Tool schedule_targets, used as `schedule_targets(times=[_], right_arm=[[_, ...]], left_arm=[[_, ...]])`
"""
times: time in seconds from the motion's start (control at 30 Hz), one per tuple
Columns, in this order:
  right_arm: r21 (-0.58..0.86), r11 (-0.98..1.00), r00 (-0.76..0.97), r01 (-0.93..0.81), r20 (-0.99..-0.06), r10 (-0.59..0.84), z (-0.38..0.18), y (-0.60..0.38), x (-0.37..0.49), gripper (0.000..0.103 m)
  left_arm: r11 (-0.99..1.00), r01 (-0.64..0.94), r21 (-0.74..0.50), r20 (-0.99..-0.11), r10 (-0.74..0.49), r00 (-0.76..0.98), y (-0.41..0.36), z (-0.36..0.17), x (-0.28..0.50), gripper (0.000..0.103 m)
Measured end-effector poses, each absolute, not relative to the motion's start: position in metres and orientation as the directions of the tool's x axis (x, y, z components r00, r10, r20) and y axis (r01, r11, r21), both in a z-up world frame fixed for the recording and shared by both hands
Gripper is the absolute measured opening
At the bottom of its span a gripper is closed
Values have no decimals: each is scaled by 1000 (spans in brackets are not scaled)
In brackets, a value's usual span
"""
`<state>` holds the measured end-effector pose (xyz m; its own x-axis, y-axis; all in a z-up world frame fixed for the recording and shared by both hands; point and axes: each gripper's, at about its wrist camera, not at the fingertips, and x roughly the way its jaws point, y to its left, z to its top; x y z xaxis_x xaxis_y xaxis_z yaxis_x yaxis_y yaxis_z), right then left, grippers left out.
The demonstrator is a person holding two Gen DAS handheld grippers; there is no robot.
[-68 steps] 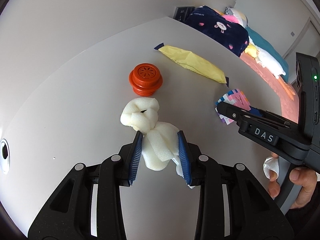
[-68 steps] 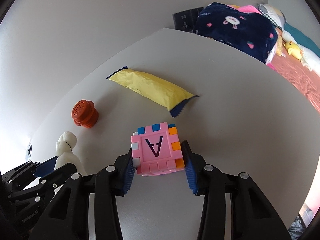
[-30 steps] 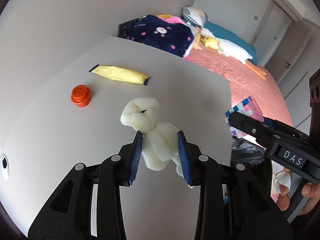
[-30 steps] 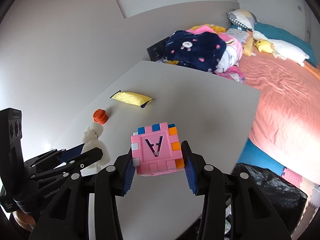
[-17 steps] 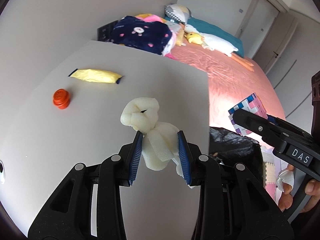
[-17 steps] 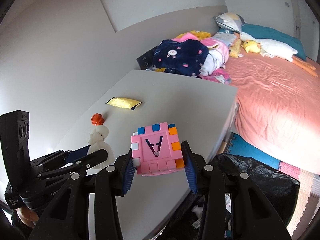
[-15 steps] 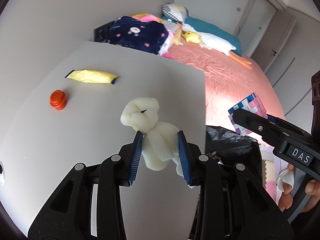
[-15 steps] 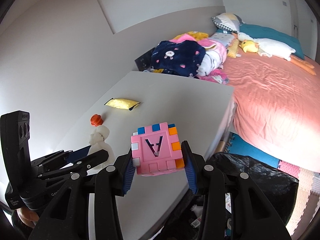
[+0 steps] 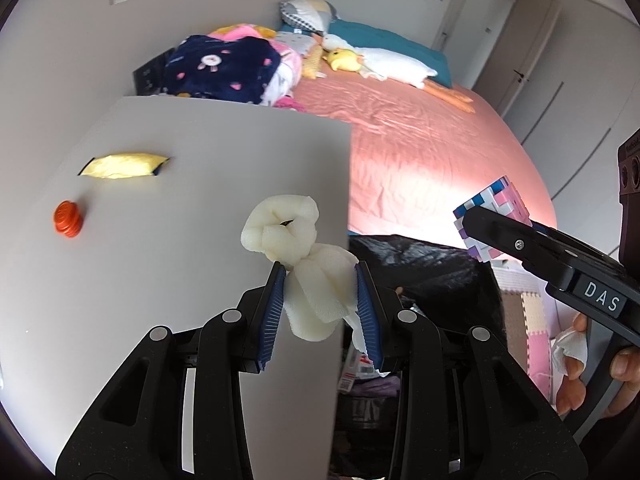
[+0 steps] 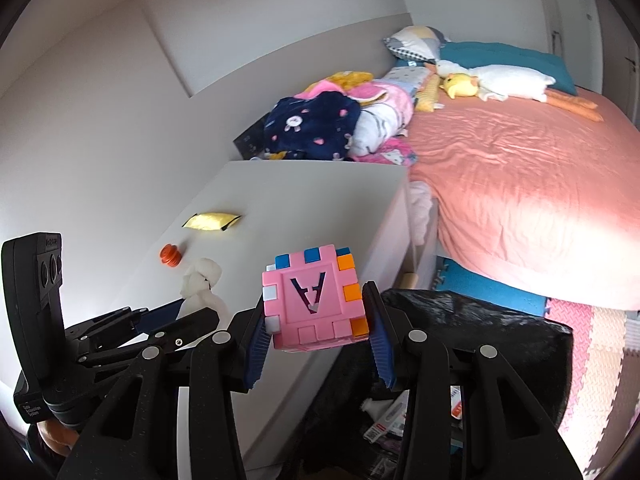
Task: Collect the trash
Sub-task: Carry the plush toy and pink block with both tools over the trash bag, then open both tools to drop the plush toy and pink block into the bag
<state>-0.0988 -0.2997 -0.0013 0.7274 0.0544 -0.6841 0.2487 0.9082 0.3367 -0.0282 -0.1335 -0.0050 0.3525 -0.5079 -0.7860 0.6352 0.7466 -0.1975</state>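
One foam piece (image 9: 304,268), cube (image 10: 314,300), wrapper (image 9: 124,165), cap (image 9: 68,219).

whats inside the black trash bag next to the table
Inside the black trash bag, printed wrappers and a small tube show near its opening. Whatever lies deeper is covered by the bag's folds and the right claw.

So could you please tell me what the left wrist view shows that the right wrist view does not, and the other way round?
Only the left wrist view shows the person's hand on the right gripper's handle. Only the right wrist view shows the letter A on the pink cube, gripped by the right gripper. Both show the left gripper gripping the white foam, the yellow packet, the orange cap, the table and the black trash bag.
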Motion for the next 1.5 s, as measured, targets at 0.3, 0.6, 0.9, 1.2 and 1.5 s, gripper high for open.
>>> schedule_targets(times=[0.3,0.6,0.9,1.2,1.5], right_arm=[[338,887,729,315,-684,1,-1,-327,-133,45],[346,852,732,392,-678,-61,0,-353,-167,45],[347,812,711,469,-694,-114,-5,-374,-193,45],[357,777,696,518,-704,-141,-12,-384,-209,45],[394,730,703,559,-692,-164,-9,-396,-219,78]], left_arm=[[692,692,-205,-787,-537,304,-167,-3,-50,35],[624,754,-204,-789,-561,250,-192,-1,-71,35],[552,804,-220,-795,-579,180,-212,-5,-90,35],[492,832,-257,-803,-587,99,-226,-16,-100,35],[433,831,-350,-824,-564,-52,-235,-29,-101,92]])
